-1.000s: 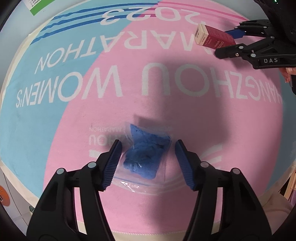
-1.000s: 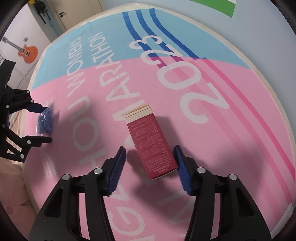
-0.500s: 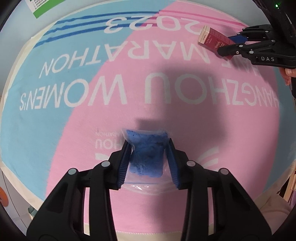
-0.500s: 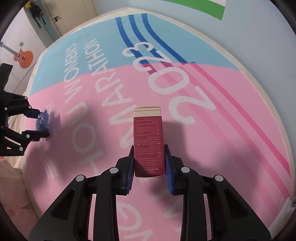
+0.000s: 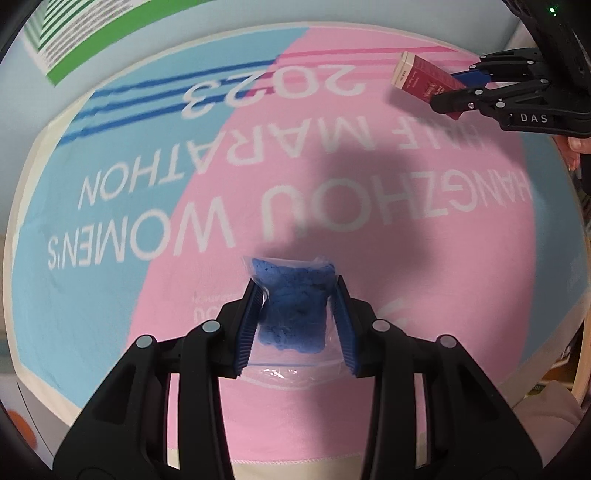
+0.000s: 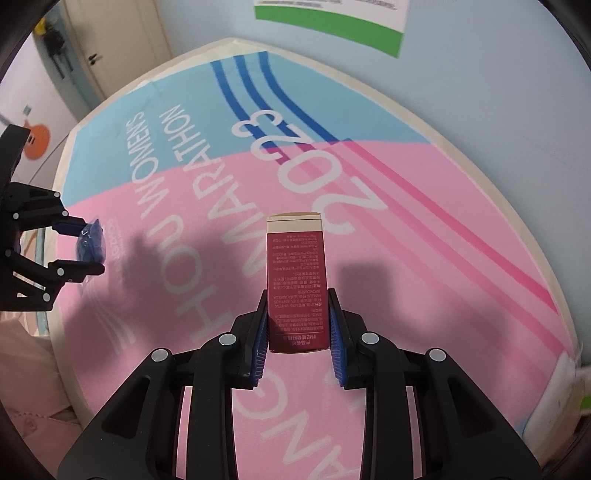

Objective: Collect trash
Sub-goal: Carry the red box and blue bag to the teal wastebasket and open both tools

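A round table is covered by a pink and light blue cloth point(image 5: 369, 417) printed with large white letters and the number 2023, with dark blue and pink stripes near the far edge. In the left wrist view, the left gripper point(image 5: 295, 325) pinches a clear plastic bag of crumpled blue material point(image 5: 293, 314) between its blue ribbed pads, which press against both sides of the bag; the jaws have just been closing on it. The bag is over the pink part of the cloth, close to the near edge of the table. In the right wrist view, the right gripper point(image 6: 298, 332) is clamped on the lower end of a dark red carton with a cream top point(image 6: 295, 269), its long side pointing away toward the far edge, over the middle of the pink area; these jaws also closed on it moments ago. Each gripper appears small at the side of the other's view, well apart. A pale blue wall with a green-edged poster point(image 6: 332, 18) stands behind the table.
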Demonstrator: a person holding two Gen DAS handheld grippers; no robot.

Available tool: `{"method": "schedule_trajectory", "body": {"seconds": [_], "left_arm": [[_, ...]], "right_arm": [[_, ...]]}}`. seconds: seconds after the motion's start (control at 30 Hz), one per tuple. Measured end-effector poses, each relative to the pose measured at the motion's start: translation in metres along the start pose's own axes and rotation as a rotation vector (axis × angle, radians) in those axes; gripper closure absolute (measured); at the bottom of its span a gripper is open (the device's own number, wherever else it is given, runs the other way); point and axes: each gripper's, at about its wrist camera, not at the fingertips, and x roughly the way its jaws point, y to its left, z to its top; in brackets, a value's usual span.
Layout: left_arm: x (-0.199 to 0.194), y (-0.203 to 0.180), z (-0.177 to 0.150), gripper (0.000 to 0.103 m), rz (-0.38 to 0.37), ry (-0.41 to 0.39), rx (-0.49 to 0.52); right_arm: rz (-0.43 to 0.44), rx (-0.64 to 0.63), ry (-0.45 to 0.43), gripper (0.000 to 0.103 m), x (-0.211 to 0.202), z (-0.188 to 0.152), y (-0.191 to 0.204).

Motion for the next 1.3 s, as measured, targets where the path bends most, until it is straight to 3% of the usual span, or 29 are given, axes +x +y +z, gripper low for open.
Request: {"method": "schedule_trajectory", "body": {"seconds": [0.43,0.73,1.07,1.3], "left_arm": [[-0.011,-0.046,0.012,0.067,-0.103,-0.029,0.361],[-0.013,-0.073,0.002,0.067,-0.197,-0.041,0.655],[-0.03,-0.129,-0.043,0.067,-0.288,-0.049,0.942],[-0.047,-0.195,-0.1,0.067,-0.366,-0.048,1.166]], "right_arm": [[-0.144,0.291,-0.025,0.074,-0.051,-0.074,0.005],[-0.284,0.553,-0.05,0.074,-0.088,-0.135,0.039],[-0.401,0.825,-0.074,0.074,-0.13,-0.219,0.106],[-0.49,1.004,-0.098,0.074,-0.169,-0.288,0.169]]}}
